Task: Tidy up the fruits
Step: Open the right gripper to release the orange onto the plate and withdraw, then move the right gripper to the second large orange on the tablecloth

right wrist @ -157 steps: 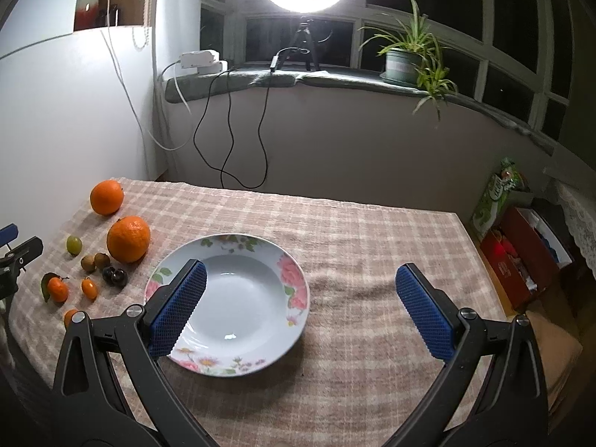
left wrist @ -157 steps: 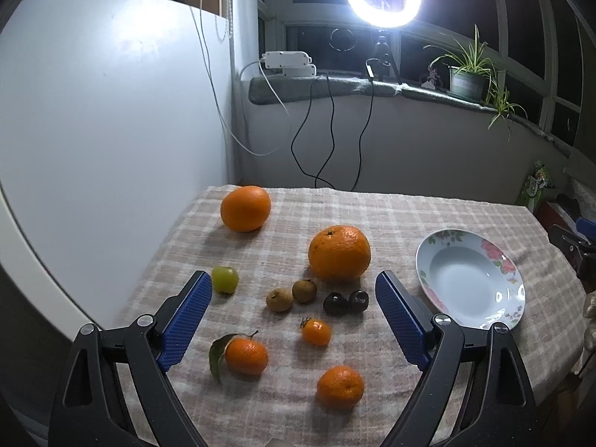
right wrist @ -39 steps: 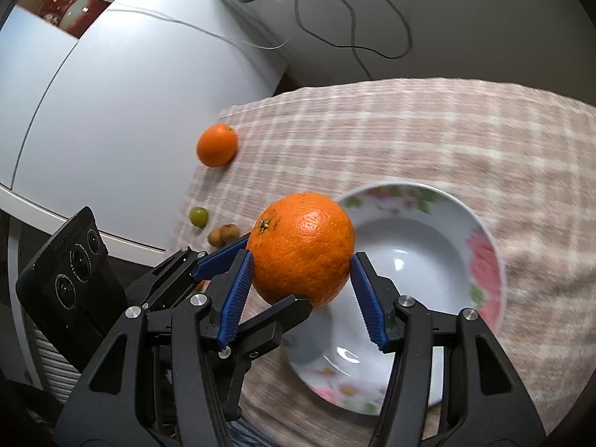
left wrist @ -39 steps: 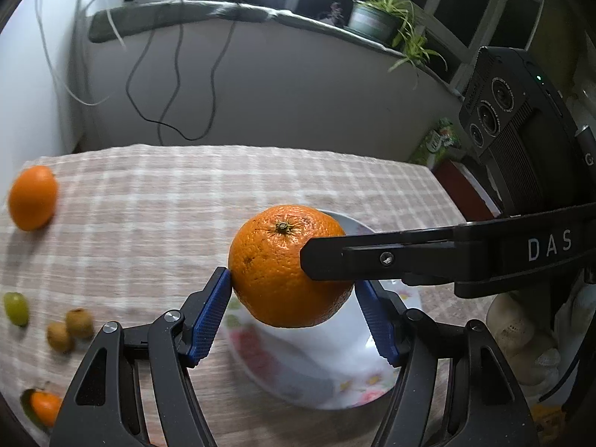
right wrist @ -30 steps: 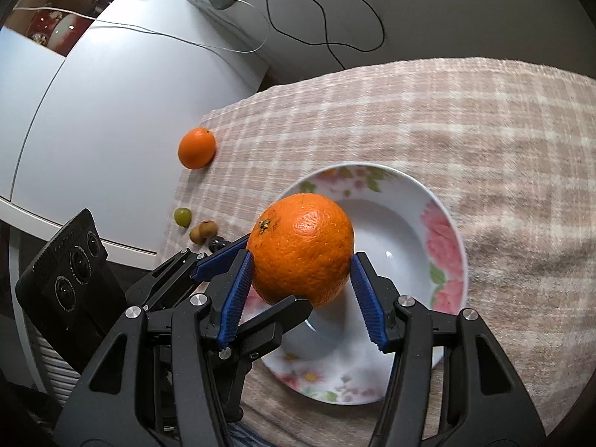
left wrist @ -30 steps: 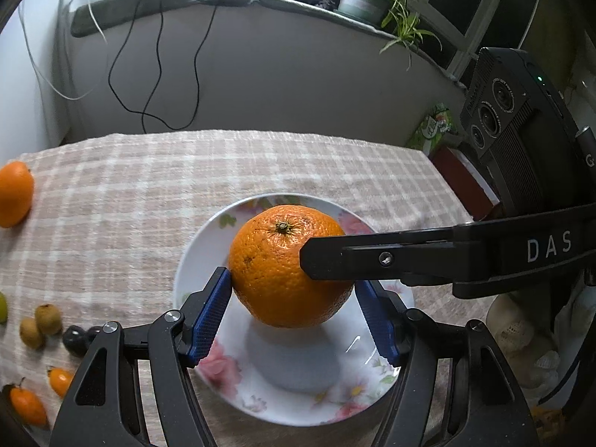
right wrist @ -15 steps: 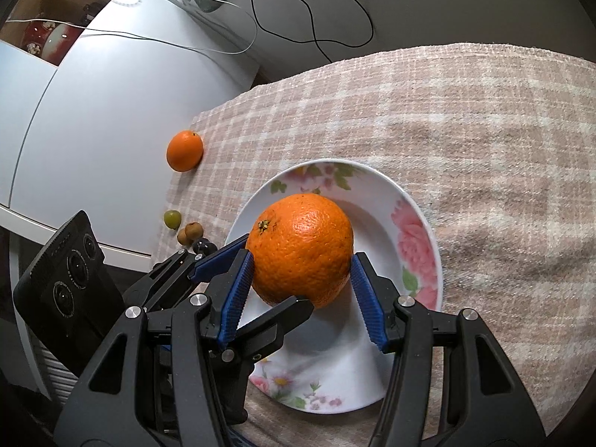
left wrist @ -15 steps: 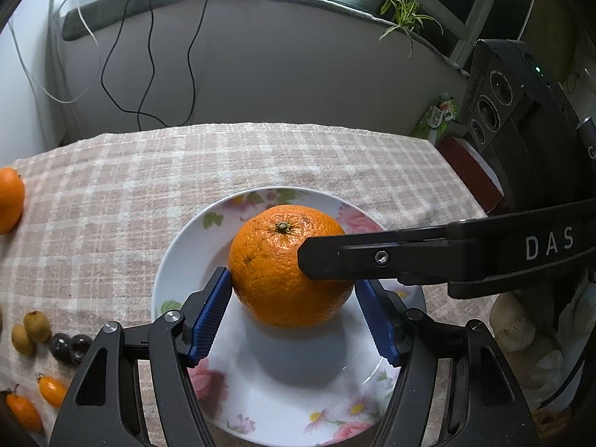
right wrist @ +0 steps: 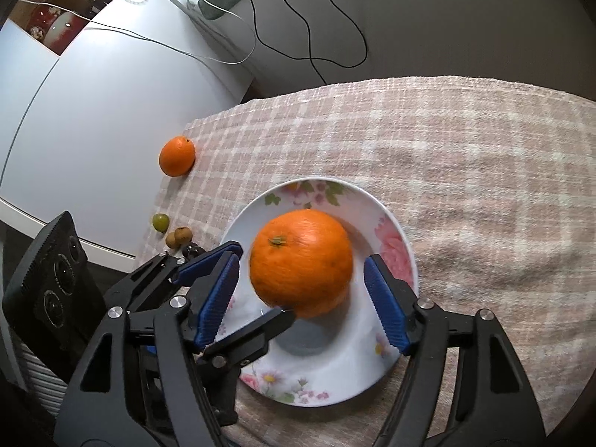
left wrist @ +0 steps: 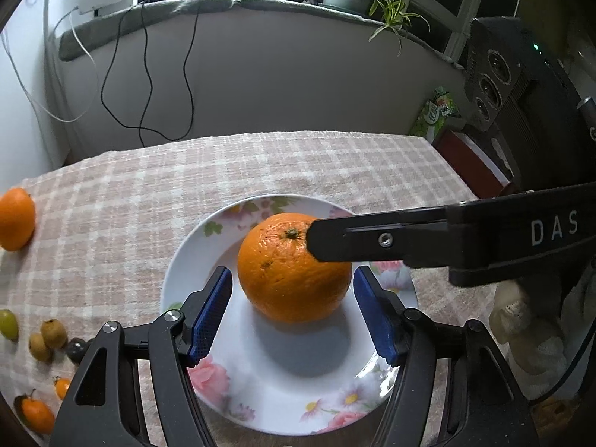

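A large orange [left wrist: 294, 268] sits in the white flowered plate [left wrist: 260, 402], stem up; it also shows in the right wrist view [right wrist: 301, 262], slightly blurred, in the plate [right wrist: 372, 372]. My left gripper [left wrist: 292, 311] is open, its blue pads apart from the orange on both sides. My right gripper [right wrist: 301, 294] is open too, with gaps at both pads. One right finger [left wrist: 372, 238] crosses the left wrist view over the orange.
On the checked tablecloth [left wrist: 130, 205], a second orange [left wrist: 15, 218] lies far left. A green grape [left wrist: 7, 322], two brown fruits [left wrist: 46, 337], dark fruits [left wrist: 76, 348] and small tangerines [left wrist: 37, 413] lie at the lower left. Cables hang on the back wall.
Both grippers have opened and let go of the large orange, which has dropped into the plate. Half a second ago both pairs of pads were pressed on it above the plate.
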Demonstrator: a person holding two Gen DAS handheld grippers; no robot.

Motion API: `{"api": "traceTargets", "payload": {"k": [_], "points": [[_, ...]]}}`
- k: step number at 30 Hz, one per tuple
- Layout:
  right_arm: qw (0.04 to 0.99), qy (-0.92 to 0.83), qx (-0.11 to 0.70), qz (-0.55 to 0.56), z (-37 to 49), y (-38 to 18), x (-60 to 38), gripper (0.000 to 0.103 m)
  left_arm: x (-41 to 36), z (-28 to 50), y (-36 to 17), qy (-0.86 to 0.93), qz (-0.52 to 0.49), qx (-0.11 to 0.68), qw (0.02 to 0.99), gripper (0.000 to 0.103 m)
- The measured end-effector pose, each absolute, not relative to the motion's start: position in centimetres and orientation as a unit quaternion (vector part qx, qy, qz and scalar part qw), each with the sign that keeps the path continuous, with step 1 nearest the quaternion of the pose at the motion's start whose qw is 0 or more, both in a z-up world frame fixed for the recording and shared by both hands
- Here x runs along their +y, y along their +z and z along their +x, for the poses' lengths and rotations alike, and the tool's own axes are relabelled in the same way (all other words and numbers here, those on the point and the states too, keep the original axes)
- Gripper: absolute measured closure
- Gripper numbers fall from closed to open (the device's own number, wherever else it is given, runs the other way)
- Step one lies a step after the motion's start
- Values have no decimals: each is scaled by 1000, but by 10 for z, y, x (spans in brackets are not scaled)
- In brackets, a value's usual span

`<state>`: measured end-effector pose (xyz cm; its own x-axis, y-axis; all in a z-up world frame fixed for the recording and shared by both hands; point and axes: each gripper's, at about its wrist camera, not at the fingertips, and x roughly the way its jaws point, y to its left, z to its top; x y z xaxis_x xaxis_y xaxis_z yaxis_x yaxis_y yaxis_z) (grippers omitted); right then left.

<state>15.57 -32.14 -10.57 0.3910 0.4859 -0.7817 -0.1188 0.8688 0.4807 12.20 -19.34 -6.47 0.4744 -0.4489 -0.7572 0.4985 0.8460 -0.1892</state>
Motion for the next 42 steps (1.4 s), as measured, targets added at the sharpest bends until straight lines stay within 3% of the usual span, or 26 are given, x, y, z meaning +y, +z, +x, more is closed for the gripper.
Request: {"api": "traceTargets", "payload": {"k": [14,24,42], "points": [[863,166,464,111,139,-71,-297,30,-152,109,-44,-261,18,406,875,35],[876,182,443,56,140,-51,-255,12,-102,110,-37,-220,7,403,888,32],[861,230,451,48,178,-45,-169,12,2,139,-43,-129,-38,405,904,32]]}}
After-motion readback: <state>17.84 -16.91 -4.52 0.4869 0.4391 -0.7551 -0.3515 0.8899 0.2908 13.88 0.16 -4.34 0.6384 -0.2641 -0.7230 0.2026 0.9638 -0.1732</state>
